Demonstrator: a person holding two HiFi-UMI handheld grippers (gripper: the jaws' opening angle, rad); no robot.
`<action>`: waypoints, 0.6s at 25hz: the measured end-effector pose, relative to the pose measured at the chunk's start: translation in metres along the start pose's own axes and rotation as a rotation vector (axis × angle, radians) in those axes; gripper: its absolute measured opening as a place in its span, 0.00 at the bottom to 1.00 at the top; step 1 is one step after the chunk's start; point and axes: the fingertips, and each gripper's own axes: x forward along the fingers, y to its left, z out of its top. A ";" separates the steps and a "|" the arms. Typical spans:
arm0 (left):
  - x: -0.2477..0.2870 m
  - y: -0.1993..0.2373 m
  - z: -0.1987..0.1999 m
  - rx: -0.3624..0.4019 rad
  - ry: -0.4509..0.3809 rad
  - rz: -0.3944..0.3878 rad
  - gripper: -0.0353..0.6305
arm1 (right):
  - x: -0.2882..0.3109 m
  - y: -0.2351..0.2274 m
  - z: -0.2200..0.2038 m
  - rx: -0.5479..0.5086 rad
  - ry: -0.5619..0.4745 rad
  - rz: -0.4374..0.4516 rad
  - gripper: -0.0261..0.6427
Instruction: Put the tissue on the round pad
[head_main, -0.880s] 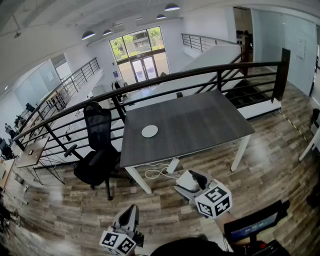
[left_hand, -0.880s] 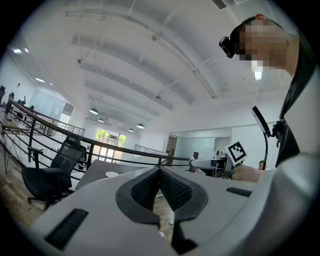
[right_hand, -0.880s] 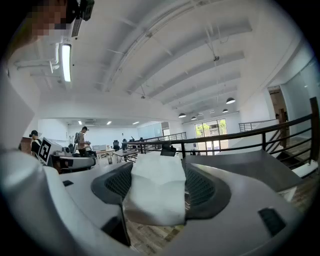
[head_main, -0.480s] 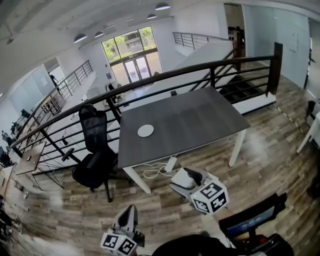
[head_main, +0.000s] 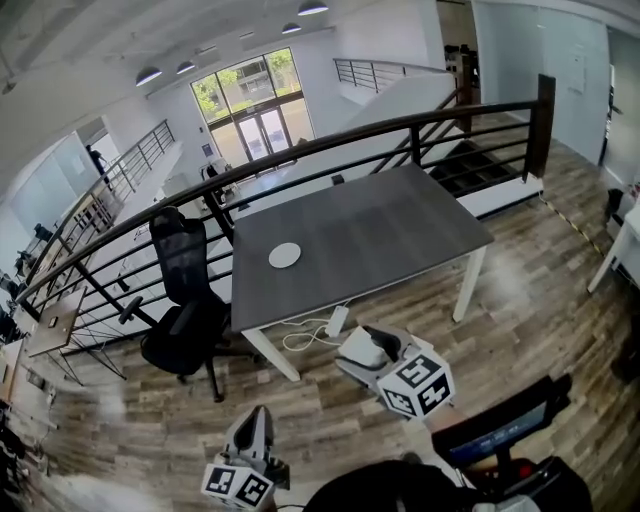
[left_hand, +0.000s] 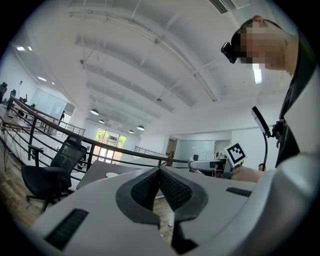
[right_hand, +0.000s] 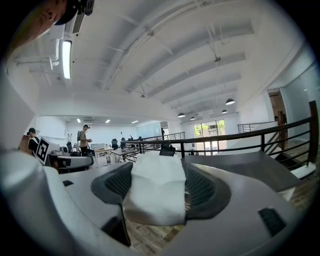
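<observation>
The round white pad (head_main: 284, 255) lies near the left end of the dark grey table (head_main: 380, 225), well ahead of both grippers. My right gripper (head_main: 352, 352) hovers over the wood floor short of the table's front edge. It is shut on a folded white tissue (right_hand: 156, 187) that fills the space between its pads and pokes out past the tips. My left gripper (head_main: 259, 414) sits lower left, close to my body, with its jaws shut and nothing between them. From the left gripper view the pad (left_hand: 111, 174) is a small white spot on the table.
A black office chair (head_main: 185, 300) stands at the table's left end. A black railing (head_main: 400, 130) runs behind the table. A power strip and white cable (head_main: 330, 325) lie on the floor under the front edge. A dark chair back (head_main: 500, 440) is at my lower right.
The head view has drifted a little, so the table and pad sit slightly further left and up. Both grippers keep much the same places, and the right still holds the tissue.
</observation>
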 end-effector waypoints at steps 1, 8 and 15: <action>0.001 0.000 -0.001 -0.001 0.000 -0.001 0.06 | 0.000 -0.002 0.000 0.007 -0.003 -0.004 0.54; -0.007 0.012 -0.004 -0.015 0.004 -0.013 0.06 | 0.007 0.009 -0.005 0.027 0.001 -0.016 0.54; -0.008 0.022 -0.002 -0.012 0.002 -0.032 0.06 | 0.012 0.019 0.000 0.019 -0.013 -0.022 0.54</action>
